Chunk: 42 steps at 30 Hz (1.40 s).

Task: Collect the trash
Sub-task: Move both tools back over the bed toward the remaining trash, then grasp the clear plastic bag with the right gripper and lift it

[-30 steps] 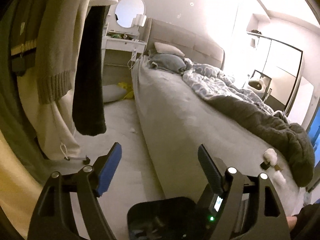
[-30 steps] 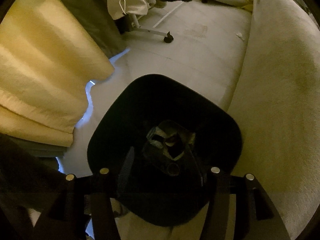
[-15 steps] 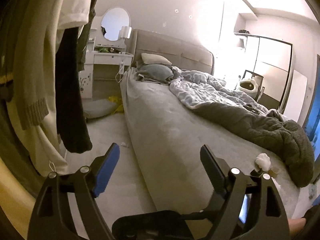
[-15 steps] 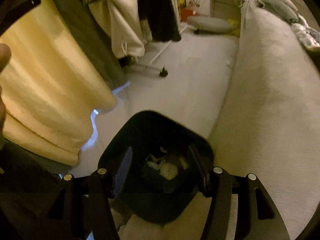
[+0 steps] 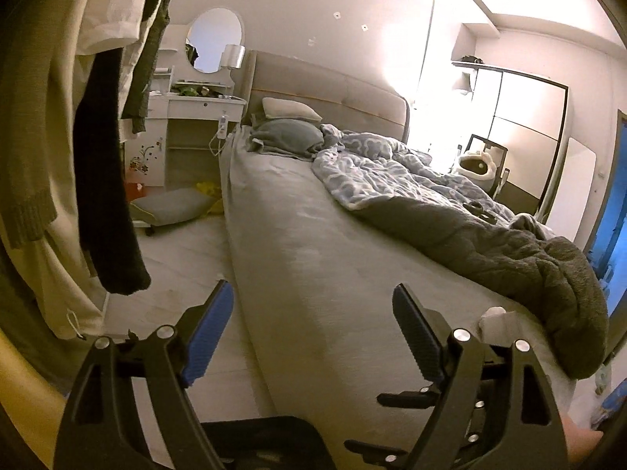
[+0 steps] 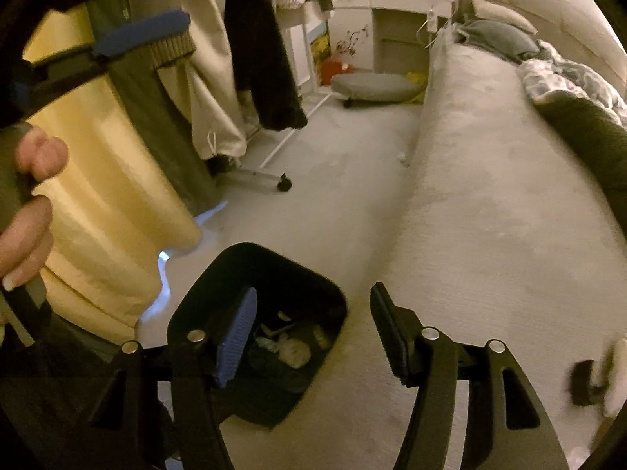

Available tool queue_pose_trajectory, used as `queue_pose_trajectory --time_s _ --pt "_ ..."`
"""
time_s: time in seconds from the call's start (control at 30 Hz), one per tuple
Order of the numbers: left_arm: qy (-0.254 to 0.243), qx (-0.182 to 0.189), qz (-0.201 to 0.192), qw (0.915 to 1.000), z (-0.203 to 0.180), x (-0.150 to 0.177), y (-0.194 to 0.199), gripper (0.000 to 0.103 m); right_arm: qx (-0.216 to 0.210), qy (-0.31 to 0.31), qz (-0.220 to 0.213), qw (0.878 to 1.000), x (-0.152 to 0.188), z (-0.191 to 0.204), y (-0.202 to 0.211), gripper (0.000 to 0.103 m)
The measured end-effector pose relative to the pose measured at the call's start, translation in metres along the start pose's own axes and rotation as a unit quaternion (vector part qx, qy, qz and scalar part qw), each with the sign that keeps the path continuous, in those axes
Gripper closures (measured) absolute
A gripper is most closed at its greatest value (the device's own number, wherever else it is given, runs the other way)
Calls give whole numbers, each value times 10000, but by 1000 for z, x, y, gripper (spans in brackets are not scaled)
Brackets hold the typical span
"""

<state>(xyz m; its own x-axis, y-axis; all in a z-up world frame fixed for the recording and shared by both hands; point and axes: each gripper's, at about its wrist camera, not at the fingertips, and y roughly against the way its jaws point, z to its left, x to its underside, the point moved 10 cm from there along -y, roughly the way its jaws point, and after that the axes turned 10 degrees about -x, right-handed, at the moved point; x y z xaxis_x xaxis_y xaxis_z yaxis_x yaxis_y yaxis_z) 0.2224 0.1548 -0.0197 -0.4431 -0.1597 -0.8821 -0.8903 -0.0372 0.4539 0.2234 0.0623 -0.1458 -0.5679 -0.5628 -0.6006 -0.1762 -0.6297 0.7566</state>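
Both grippers, left [image 5: 309, 317] and right [image 6: 313, 325], have released, empty jaws, the right's just widening above the bin [image 6: 309, 286] beside the bed [image 6: 490, 203].

A wide bed [image 5: 313, 258] with a pale grey sheet fills the room; at its head lie a cream pillow [image 5: 290, 109] on a grey pillow [image 5: 286, 137], and a crumpled blue-patterned duvet [image 5: 376, 172] and a dark grey blanket [image 5: 509, 250] cover its far side down to the foot. Near the foot edge sit small white wads of tissue [image 5: 495, 319] beside a small dark object [image 6: 584, 385]. On the pale floor [image 6: 313, 196] along the bed's near side stand a black bin [image 6: 270, 274] holding scraps, a wheeled clothes rack base [image 6: 270, 180], and a grey cushion [image 6: 372, 87] by the head corner.
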Motion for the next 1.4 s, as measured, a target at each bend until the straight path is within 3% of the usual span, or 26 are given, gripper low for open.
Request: queue_pose_trajectory --time_s 0.83,1.4 --pt "-412 414 394 9975 -104 29 -35 17 726 -499 -637 9941 53 -91 103 41" --pt "-634 705 770 9925 -164 58 -55 17 1009 -869 -679 9888 104 -134 136 41"
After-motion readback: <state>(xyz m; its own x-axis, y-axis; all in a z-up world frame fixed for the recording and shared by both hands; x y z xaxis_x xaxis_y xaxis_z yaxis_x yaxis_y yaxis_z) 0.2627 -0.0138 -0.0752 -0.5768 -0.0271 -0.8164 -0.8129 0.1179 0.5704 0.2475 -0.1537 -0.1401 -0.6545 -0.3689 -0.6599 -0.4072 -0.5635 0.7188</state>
